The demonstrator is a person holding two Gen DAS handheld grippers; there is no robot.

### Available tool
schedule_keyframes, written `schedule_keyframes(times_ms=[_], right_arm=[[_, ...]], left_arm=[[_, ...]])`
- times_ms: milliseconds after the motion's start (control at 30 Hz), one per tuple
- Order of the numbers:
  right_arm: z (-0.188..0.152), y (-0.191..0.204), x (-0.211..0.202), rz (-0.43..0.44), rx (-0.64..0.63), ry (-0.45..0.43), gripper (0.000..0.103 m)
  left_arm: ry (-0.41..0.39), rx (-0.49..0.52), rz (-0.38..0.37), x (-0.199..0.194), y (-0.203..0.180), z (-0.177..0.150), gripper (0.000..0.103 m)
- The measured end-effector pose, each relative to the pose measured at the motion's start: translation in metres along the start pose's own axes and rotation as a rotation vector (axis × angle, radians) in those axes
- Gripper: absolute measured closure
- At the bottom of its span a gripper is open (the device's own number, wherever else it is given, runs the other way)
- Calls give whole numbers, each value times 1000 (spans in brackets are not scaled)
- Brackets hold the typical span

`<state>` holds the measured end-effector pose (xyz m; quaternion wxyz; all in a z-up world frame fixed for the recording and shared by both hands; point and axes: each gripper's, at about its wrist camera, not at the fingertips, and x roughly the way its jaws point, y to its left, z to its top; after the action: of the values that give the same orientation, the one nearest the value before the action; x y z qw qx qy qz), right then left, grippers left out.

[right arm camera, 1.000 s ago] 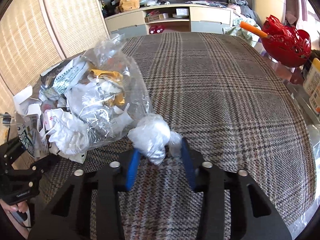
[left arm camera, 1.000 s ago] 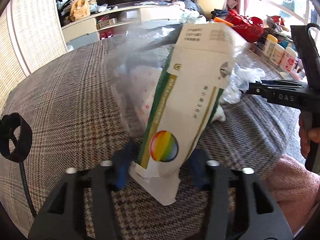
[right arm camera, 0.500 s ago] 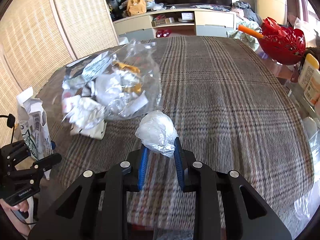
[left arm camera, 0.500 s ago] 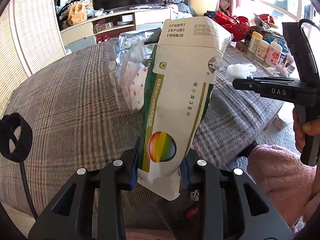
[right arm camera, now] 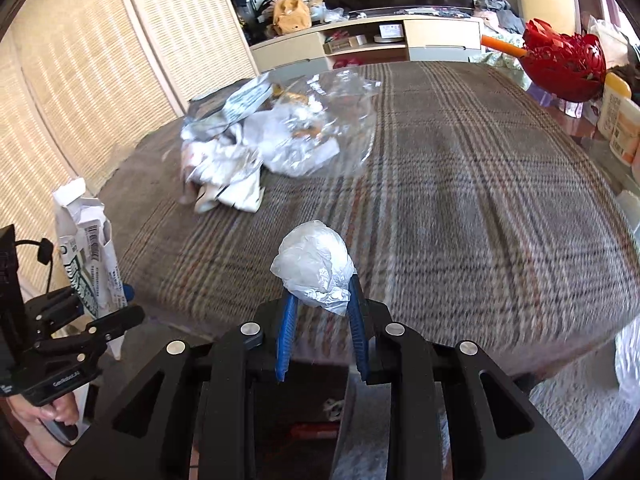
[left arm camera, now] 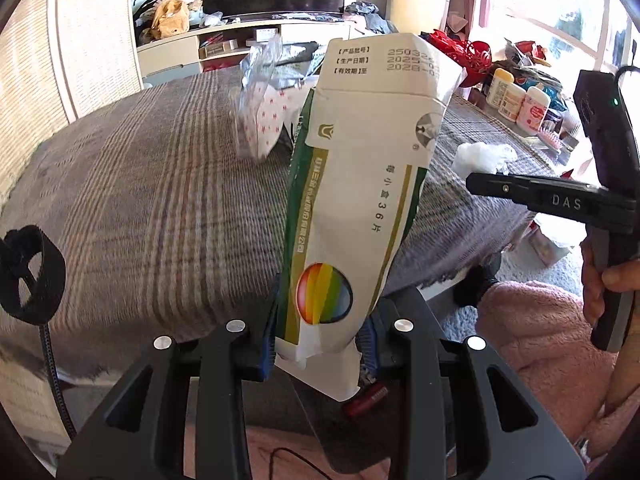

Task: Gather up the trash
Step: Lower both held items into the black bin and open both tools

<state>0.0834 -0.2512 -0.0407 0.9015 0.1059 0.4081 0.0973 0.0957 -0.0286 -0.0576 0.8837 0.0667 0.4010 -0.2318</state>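
Note:
My left gripper (left arm camera: 320, 320) is shut on the lower end of a white and green carton (left arm camera: 360, 184) with a rainbow disc, held upright at the table's near edge. My right gripper (right arm camera: 320, 304) is shut on a crumpled white plastic wad (right arm camera: 312, 260). In the left wrist view that wad (left arm camera: 484, 156) sticks up from the right gripper (left arm camera: 472, 184) at the right. The right wrist view shows the carton (right arm camera: 88, 248) and the left gripper (right arm camera: 120, 304) at lower left. A clear plastic bag (right arm camera: 296, 140) stuffed with paper and wrappers lies on the plaid table (right arm camera: 460, 200).
A red openwork basket (right arm camera: 564, 64) and several bottles (left arm camera: 516, 100) stand along the table's right side. Woven panels line the left wall, and a TV shelf stands behind the table. A pink sleeve (left arm camera: 532, 320) shows under the right hand.
Both grippers have drawn back from the table's middle to its near edge, each carrying its item. The clear bag stays on the table, now farther away. The right jaws have narrowed on the wad.

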Motion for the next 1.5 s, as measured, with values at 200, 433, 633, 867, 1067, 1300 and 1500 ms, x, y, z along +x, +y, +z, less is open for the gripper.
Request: schedule_keyframes(times_ms=[200,433,633,867,1067,1300,1500], right_arm=[[-29,15,-17,21,-24,-23,77],[-56,22,-27,60,-31,-14,77],[-77,16,-8,82,17,34,77],[-101,11,15,84,52,91,77],[-120,10,37,105,68,147,77],[-132,16,57,134,64,200,77],[-130,27,64,133,52,212,74]], left_arm=[[-13,-55,-18,-6,-3,-28,71],[9,-94,-38,-2,-9,-55,71],[38,-132,-23,7,-10,-77,71],[88,-175,11,28,-12,-100,71],[145,-186,27,51,-14,-118,71],[203,-183,28,75,-20,-132,71],[221,-180,13,84,-24,-136,70]])
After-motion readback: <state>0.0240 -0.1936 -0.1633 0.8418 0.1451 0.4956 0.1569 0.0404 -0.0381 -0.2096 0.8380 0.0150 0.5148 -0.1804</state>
